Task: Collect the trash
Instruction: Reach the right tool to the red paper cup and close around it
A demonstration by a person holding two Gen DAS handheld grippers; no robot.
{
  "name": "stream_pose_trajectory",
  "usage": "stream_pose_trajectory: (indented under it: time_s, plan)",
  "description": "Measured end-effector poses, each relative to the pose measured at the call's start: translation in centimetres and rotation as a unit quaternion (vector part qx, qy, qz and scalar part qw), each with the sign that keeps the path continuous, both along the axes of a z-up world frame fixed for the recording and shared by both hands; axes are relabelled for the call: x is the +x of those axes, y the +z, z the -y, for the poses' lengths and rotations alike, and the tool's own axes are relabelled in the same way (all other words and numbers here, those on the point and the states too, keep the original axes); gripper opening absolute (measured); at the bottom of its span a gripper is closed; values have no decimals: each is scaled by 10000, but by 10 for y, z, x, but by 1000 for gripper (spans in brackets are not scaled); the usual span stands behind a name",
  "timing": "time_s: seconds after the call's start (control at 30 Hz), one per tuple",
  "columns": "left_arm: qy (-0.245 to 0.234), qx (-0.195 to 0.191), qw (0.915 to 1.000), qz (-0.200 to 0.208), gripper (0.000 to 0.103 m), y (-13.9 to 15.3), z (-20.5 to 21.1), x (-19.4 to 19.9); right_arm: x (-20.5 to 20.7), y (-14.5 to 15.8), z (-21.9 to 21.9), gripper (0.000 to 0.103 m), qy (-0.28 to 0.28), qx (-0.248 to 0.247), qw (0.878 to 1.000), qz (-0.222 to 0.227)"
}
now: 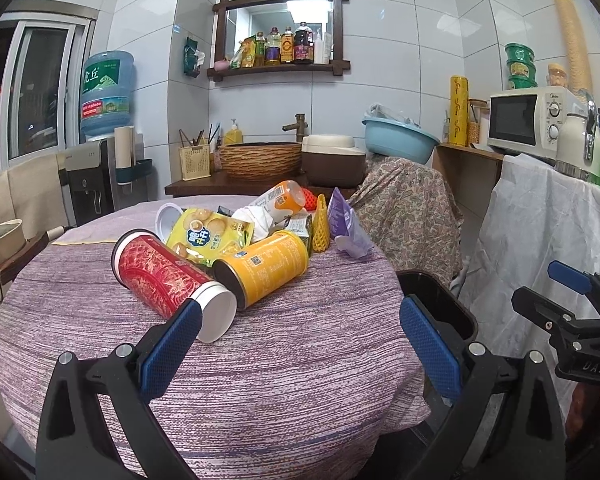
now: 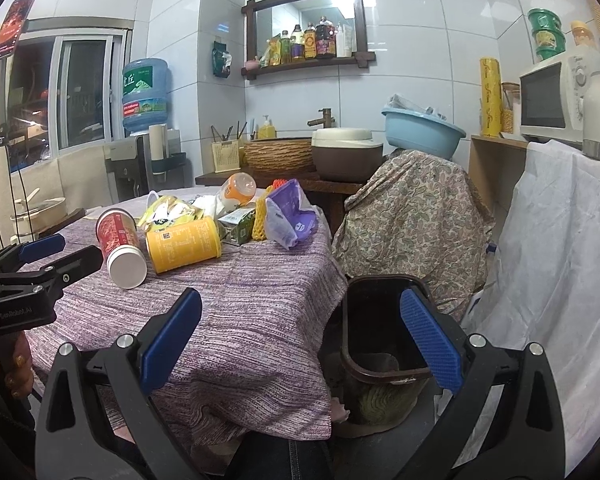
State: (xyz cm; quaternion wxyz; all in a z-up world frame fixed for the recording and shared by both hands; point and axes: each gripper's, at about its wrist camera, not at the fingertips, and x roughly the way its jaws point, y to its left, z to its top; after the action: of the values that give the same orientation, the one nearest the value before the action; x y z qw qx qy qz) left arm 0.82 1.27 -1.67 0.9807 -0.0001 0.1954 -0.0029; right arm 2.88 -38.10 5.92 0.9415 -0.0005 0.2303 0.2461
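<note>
Collecting has not visibly started: every piece of trash sits on the table (image 1: 260,360), and the dark bin (image 2: 380,320) on the floor just beside the table edge looks nearly empty, though its bottom is dim and hard to read. Judged from that, the whole pile is left to move.

Room: white-tiled kitchen, a water dispenser (image 1: 96,160) at the left wall, a wooden shelf (image 1: 280,68) with bottles, a microwave (image 1: 536,120) on a counter at the right, a blue basin (image 1: 396,140) on a paisley-covered stand. The table carries a purple striped cloth.

Pile, biggest first: a red canister (image 1: 160,276) on its side with the white cap toward the cameras, an orange canister (image 1: 268,272) touching it on the right, a yellow snack bag (image 1: 212,236) behind them, an orange bottle (image 1: 284,200) on top at the back, a purple pouch (image 1: 344,224) at the right edge, a yellow foam net (image 1: 321,224) and a small green carton (image 2: 240,226) between.

The left gripper (image 1: 300,344) hovers wide open over the near cloth with nothing between its blue pads; its left pad overlaps the red canister's cap in view, contact unclear. The right gripper (image 2: 300,340) is also spread wide and empty, straddling the table edge and bin rim.
</note>
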Motion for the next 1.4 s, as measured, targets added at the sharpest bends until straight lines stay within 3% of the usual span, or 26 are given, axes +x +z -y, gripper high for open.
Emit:
stream_pose_trajectory:
  time_s: [0.23,0.6,1.0,1.23,1.4]
  plan:
    - [344,-58,9991,-239,98,-3,-25,7,13,-10,-24,98,372,-157,9991,-111]
    - [1320,-31,9890,-672,98,-4,-98,22,41,-6,-91,98,1623,-308,9860,-238]
    - [1964,190,9738,-1130,98,-3,-173,53,61,8,-201,98,2991,-328,9512,-687]
    - [2163,158,9685,-1221,98,-3,-210,55,69,13,-280,98,3699,-831,9216,-837]
    - [2310,95,9649,-1245,98,-7,-228,49,85,3,-338,98,3993,-1259,8993,-1265]
